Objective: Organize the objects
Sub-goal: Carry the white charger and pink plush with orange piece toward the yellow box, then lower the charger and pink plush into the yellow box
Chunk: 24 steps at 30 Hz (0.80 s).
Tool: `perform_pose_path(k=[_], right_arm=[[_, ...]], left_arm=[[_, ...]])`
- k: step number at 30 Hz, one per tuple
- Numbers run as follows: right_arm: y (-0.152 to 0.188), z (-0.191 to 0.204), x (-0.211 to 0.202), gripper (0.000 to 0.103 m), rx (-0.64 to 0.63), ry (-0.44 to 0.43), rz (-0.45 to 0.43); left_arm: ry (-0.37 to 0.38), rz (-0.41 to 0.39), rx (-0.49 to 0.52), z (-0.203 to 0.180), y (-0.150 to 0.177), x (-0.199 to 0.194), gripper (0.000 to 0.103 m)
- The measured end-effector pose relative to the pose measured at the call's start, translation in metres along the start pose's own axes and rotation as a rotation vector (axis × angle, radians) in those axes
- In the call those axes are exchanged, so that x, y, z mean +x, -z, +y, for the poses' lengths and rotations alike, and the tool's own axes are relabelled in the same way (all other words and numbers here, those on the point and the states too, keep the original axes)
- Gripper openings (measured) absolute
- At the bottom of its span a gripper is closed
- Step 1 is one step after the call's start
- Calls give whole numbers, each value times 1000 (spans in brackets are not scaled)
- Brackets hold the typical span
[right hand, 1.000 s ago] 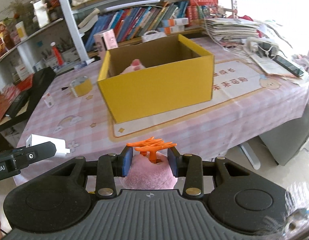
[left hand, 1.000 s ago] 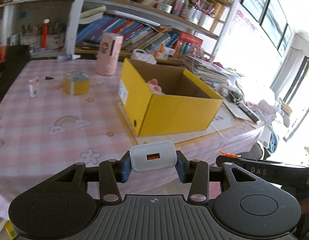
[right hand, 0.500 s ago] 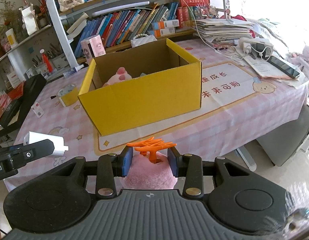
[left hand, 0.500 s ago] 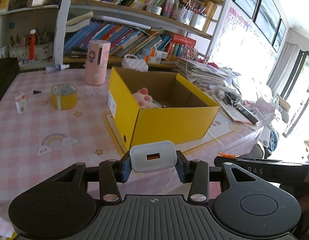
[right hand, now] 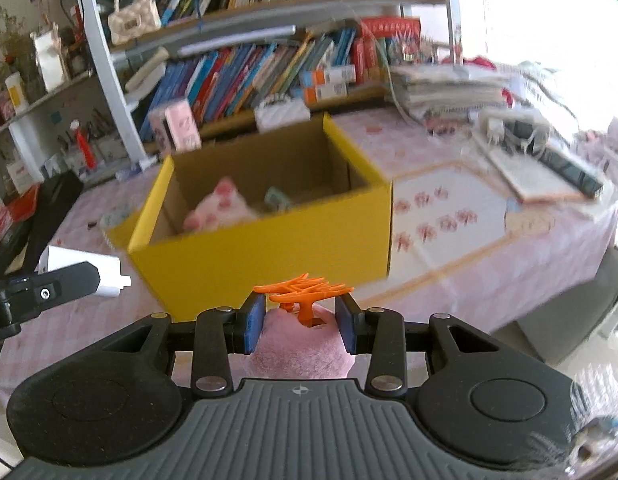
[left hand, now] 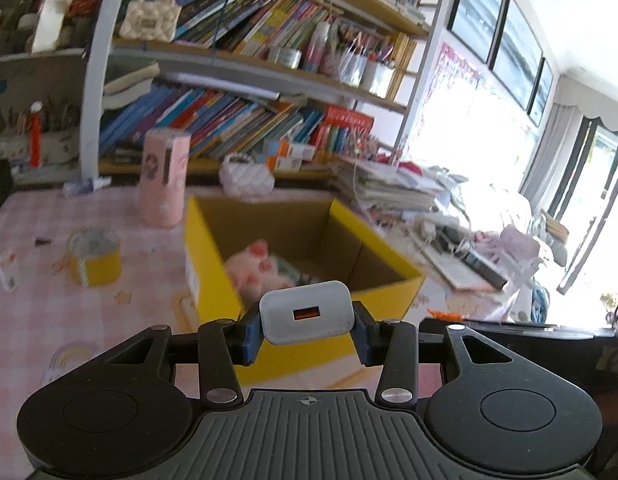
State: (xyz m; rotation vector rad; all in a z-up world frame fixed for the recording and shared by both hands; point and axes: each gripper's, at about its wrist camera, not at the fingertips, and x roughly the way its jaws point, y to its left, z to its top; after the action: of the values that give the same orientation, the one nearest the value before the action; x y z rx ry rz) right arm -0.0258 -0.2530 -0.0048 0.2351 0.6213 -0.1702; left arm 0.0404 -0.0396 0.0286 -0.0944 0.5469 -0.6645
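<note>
My left gripper [left hand: 307, 322] is shut on a white USB charger [left hand: 307, 312], its orange port facing the camera. It hangs just before the near wall of an open yellow cardboard box [left hand: 229, 280] on the pink checked table. A pink plush toy [left hand: 255, 270] lies inside the box. My right gripper [right hand: 301, 320] is shut on a pink fuzzy toy with an orange branched top [right hand: 305, 338], close to the same yellow box [right hand: 269, 252]. The left gripper with the charger [right hand: 85, 270] shows at the left edge of the right wrist view.
A yellow tape roll [left hand: 94, 258], a tall pink box [left hand: 164, 178] and a small white bottle [left hand: 7, 270] stand on the table left of the box. Stacked papers [left hand: 389, 188] and a phone lie to the right. Bookshelves [left hand: 237, 80] rise behind the table.
Both grippers have moved up and forward toward the yellow box, which now looks larger and shows more of its inside. Each still holds its object.
</note>
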Motion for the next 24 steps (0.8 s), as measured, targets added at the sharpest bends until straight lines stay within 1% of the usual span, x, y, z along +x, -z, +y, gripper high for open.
perform_pose_path(k=[7,13,17,24], right_arm=[[-56,-11,8,36,-50,-31,-154],[-94,-14,29,36,-144,-76,-230],[-107,-11,54,36,-193,-119,-223],[-110,-4,101,36,-267,-210,-129]], left_arm=[[-1,-54,64,-17,-24,32,42],[-49,-45,80,-25,-34,66,43],[-107,-3,95,-27,-32,87,43],[-171,78,91,-23,-29,118,43]])
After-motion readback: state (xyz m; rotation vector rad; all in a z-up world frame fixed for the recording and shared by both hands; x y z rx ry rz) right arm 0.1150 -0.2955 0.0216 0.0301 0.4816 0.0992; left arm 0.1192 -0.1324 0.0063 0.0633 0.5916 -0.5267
